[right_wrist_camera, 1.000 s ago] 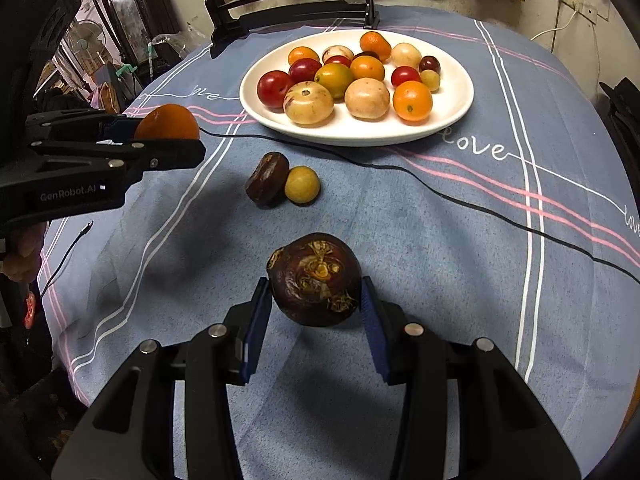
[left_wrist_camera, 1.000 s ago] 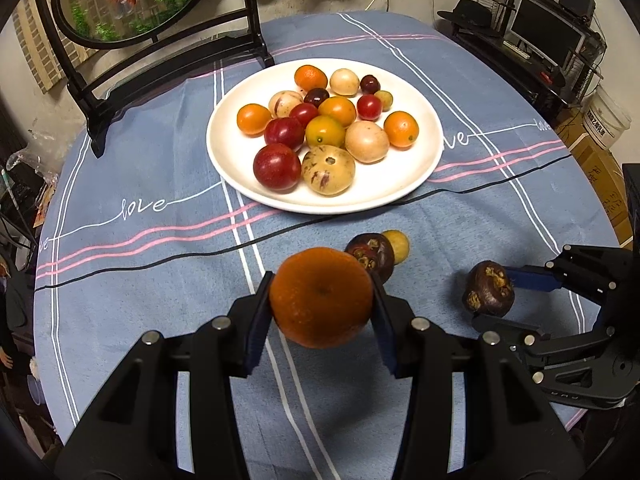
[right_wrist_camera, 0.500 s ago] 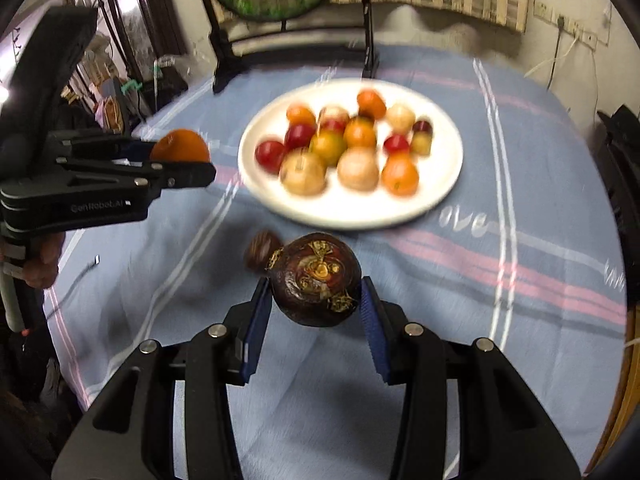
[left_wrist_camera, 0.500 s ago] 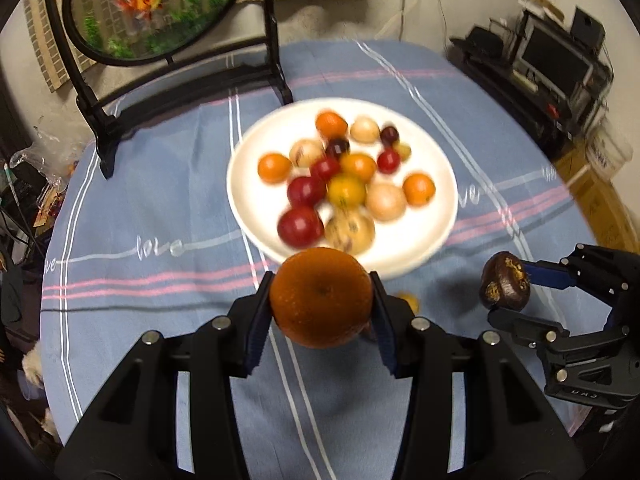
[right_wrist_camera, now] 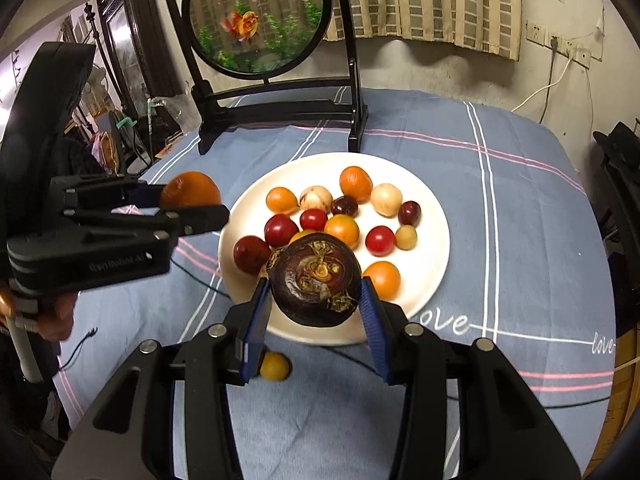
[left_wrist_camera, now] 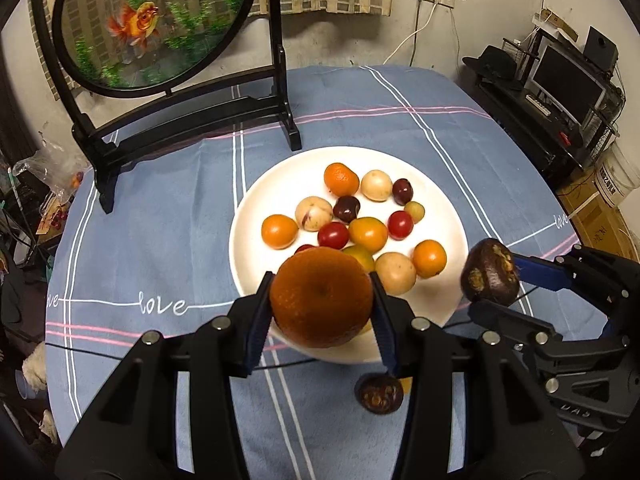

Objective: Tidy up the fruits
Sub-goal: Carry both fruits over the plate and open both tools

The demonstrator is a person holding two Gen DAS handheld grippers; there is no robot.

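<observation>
**Two fruits in the air, one plate waiting**

Far left on the blue striped tablecloth [left_wrist_camera: 168, 208] stands the round goldfish panel in its black wooden stand [left_wrist_camera: 188, 120], well clear of the action. Next along, the left black two-finger gripper [left_wrist_camera: 322, 300] pinches a big round orange [left_wrist_camera: 320, 298] squarely between its blue pads, held above the near-left rim of the wide white plate [left_wrist_camera: 448, 200]. In the right wrist view that same orange [right_wrist_camera: 191, 189] hangs just beside the plate's left edge (a sensible spot, since that side of the plate looks barest).

The plate already carries a crowd of small oranges, red cherry tomatoes and pale round fruits, packed toward its middle and far side, so both carried pieces look bound for the open near rim.

To the right, the right black two-finger gripper [right_wrist_camera: 316, 286] clamps a dark purple-brown round fruit with dried sepals [right_wrist_camera: 316, 282], stem face toward the camera, above the plate's near edge.

Two stragglers lie on the cloth short of the plate: another dark brown fruit [left_wrist_camera: 380, 394] and a small yellow fruit [right_wrist_camera: 274, 366] beside it. My read: these come next, once the two in hand are set down gently enough not to nudge the pile.
</observation>
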